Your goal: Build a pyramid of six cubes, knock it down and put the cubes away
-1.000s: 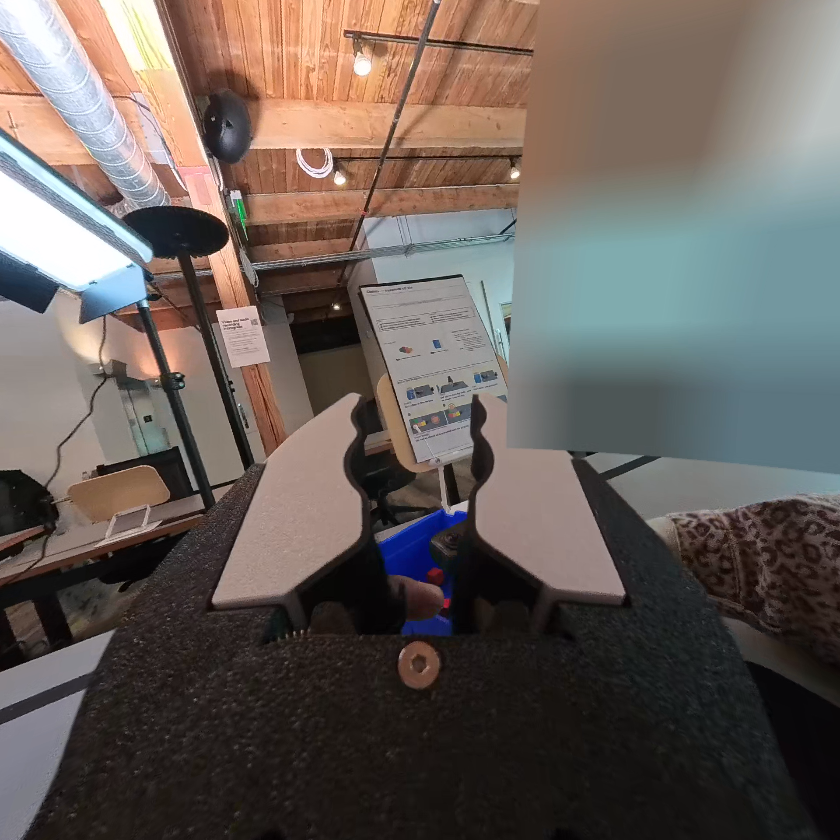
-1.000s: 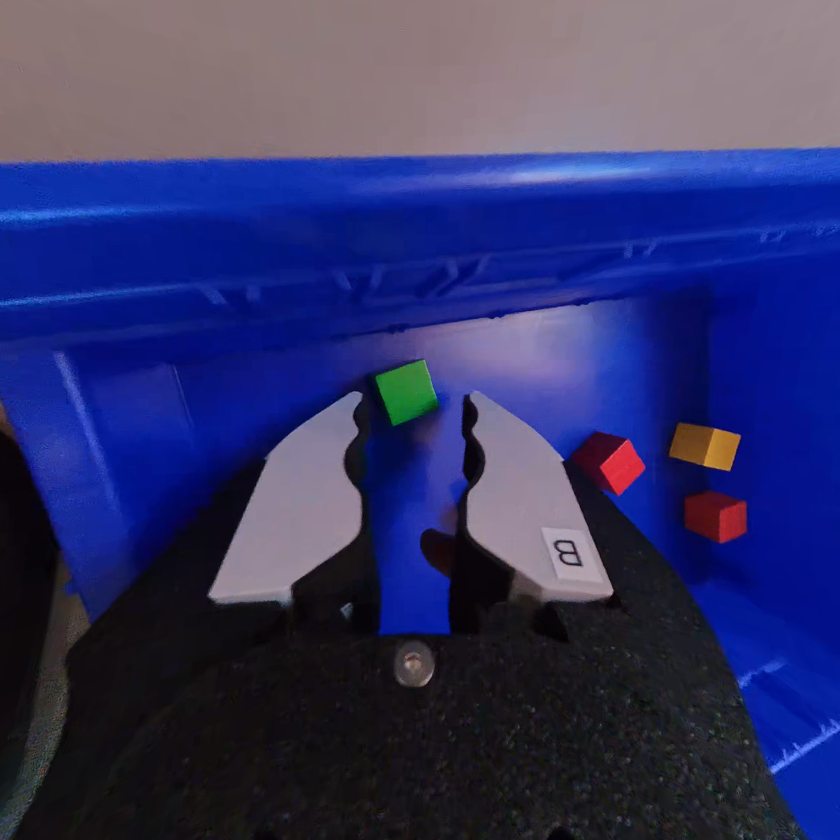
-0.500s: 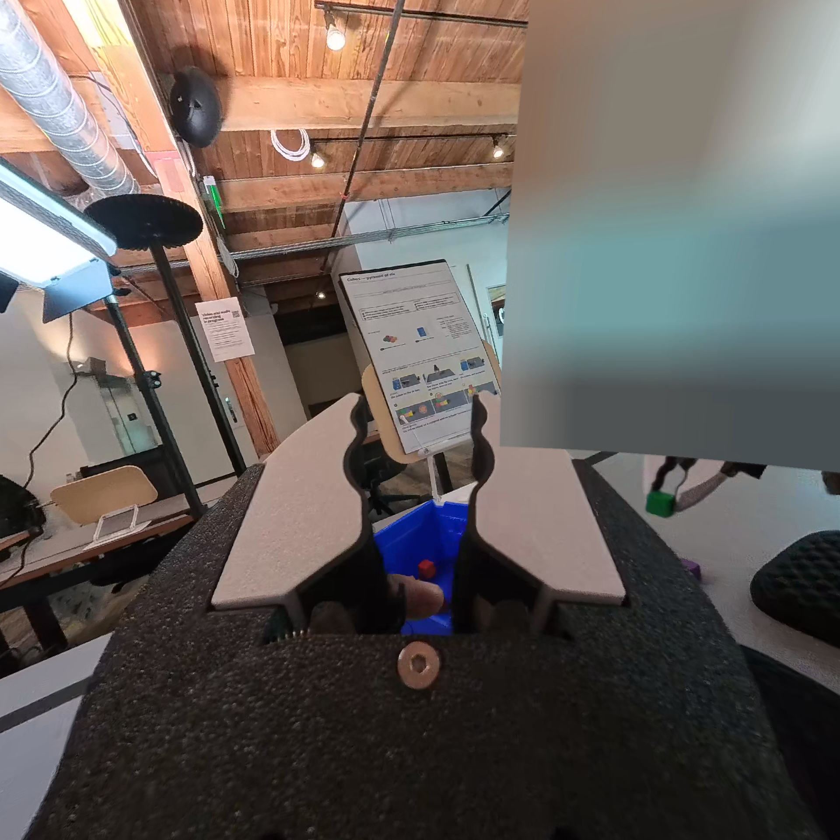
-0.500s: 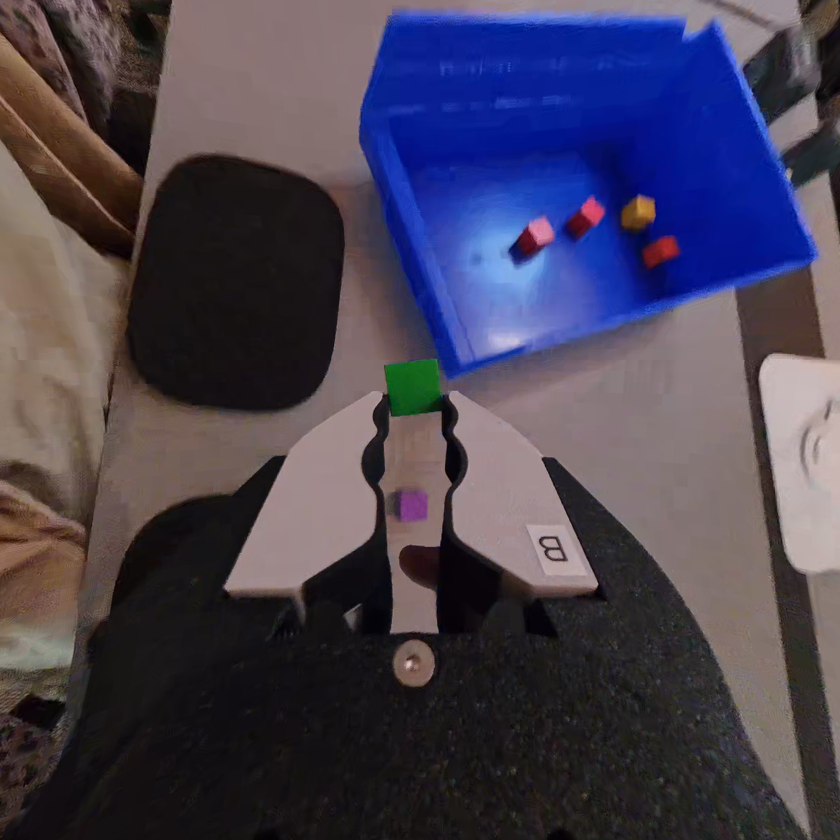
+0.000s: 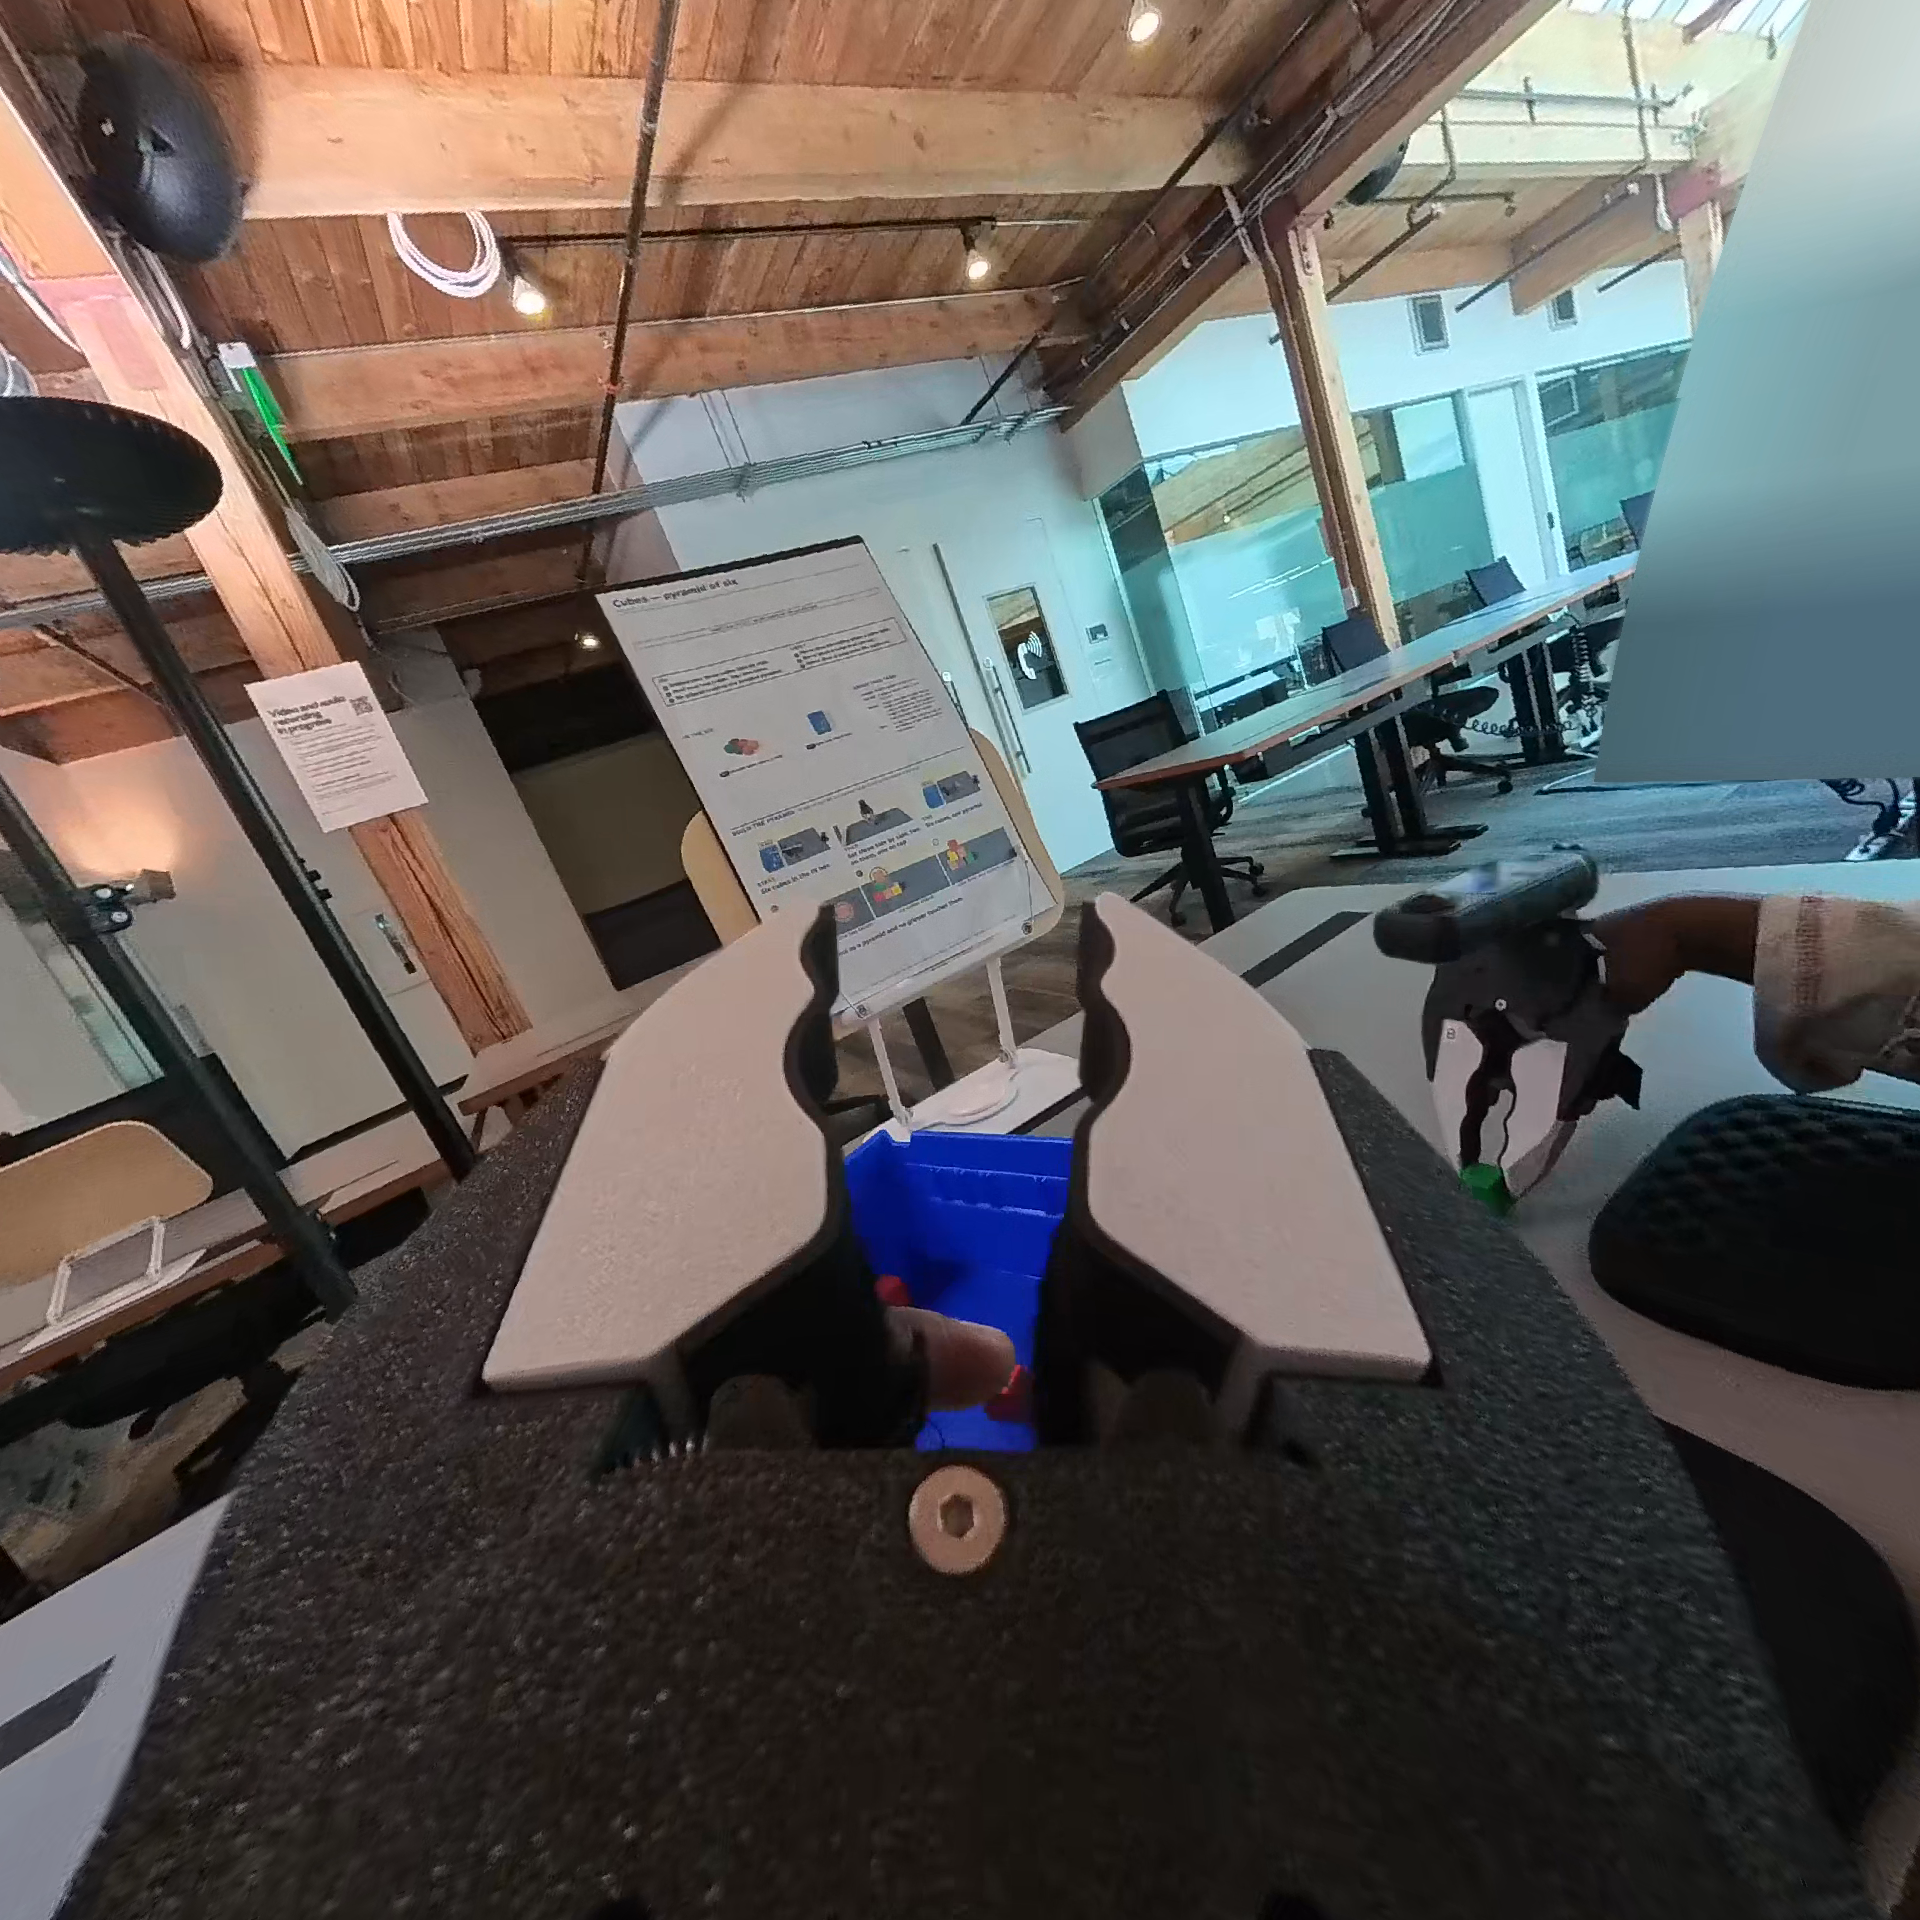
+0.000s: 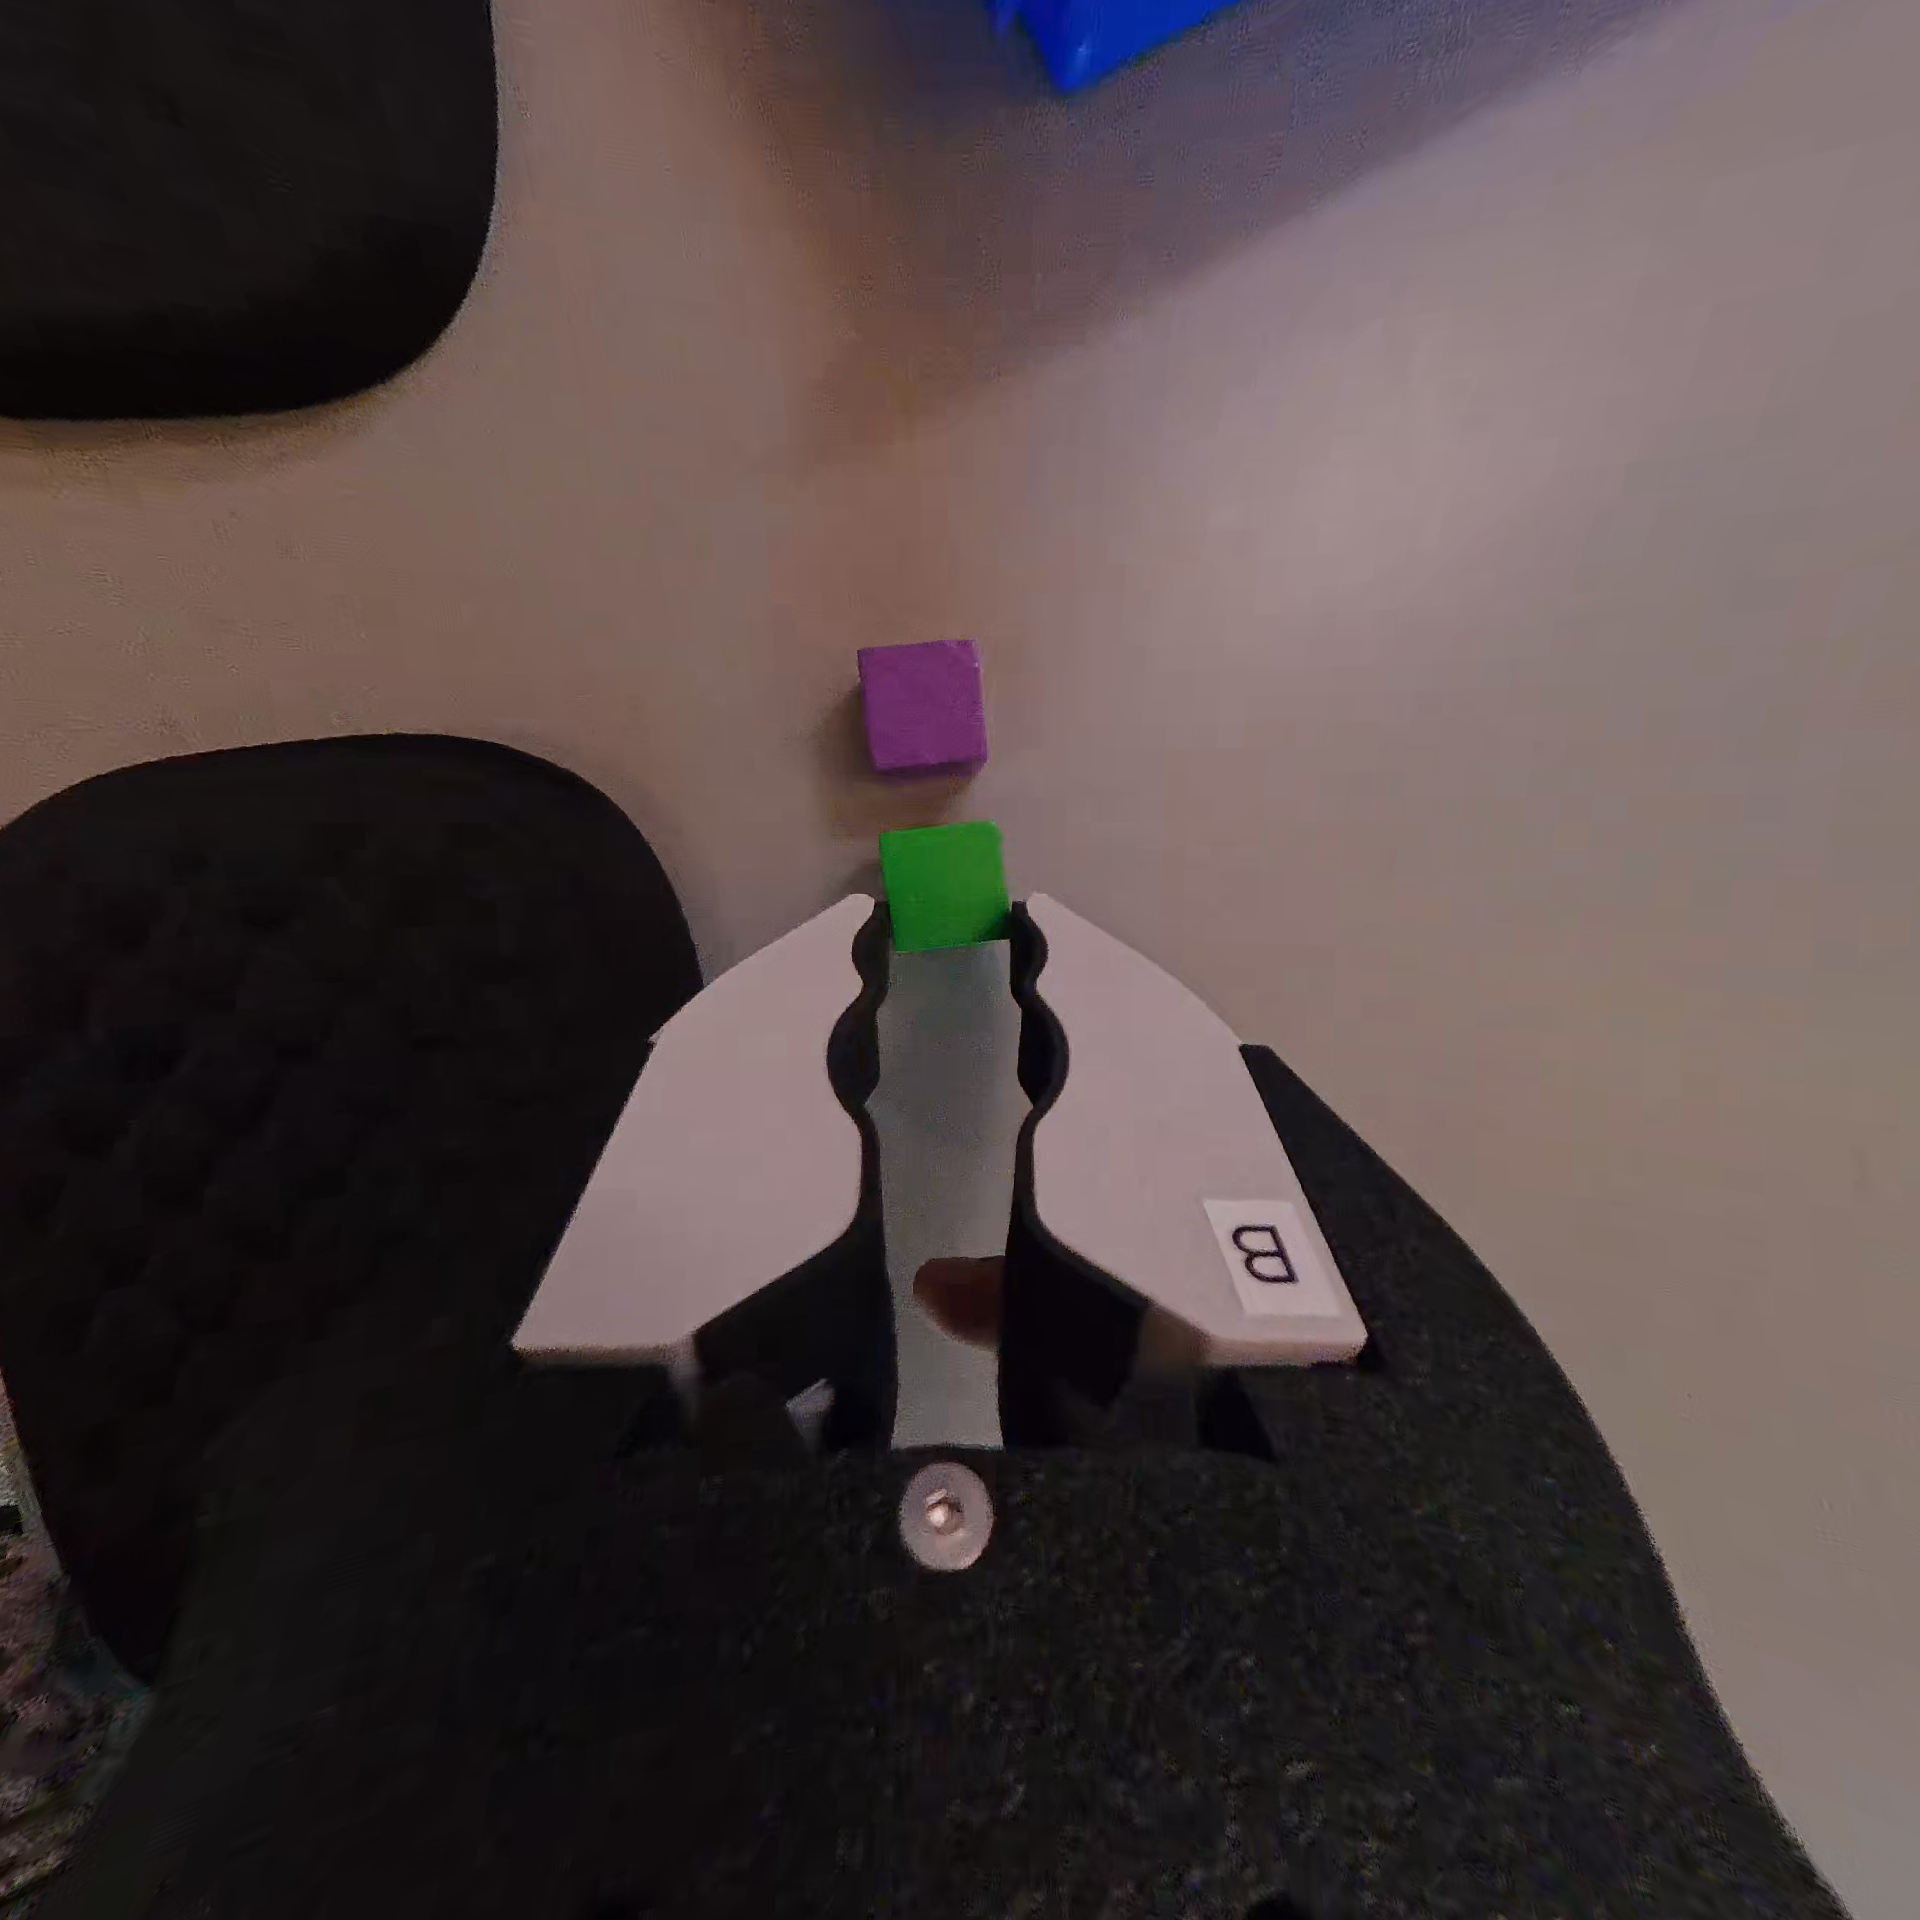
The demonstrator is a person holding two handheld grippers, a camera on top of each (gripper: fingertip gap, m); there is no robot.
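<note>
My right gripper (image 6: pixel 943 914) is shut on a green cube (image 6: pixel 943 883) at its fingertips, low over the grey table. A purple cube (image 6: pixel 921 707) lies on the table just beyond the green one, a small gap between them. In the left wrist view the right gripper (image 5: pixel 1507 1132) points down with the green cube (image 5: pixel 1486 1184) at table level. My left gripper (image 5: pixel 956 935) is open and empty, held above the table and facing the blue bin (image 5: pixel 956 1216). Two red cubes (image 5: pixel 891 1291) show inside the bin; the rest of its inside is hidden.
Two black pads lie on the table, one left of the right gripper (image 6: pixel 291 1091) and one farther off (image 6: pixel 208 187). A corner of the blue bin (image 6: pixel 1101 31) shows at the top. An instruction board on a stand (image 5: pixel 831 769) is behind the bin. My right fingertips sit around 45 cm from my left ones.
My right gripper closed on the green cube inside the bin, carried it out over the table and lowered it beside the purple cube. The left gripper stayed open and turned slightly right.
</note>
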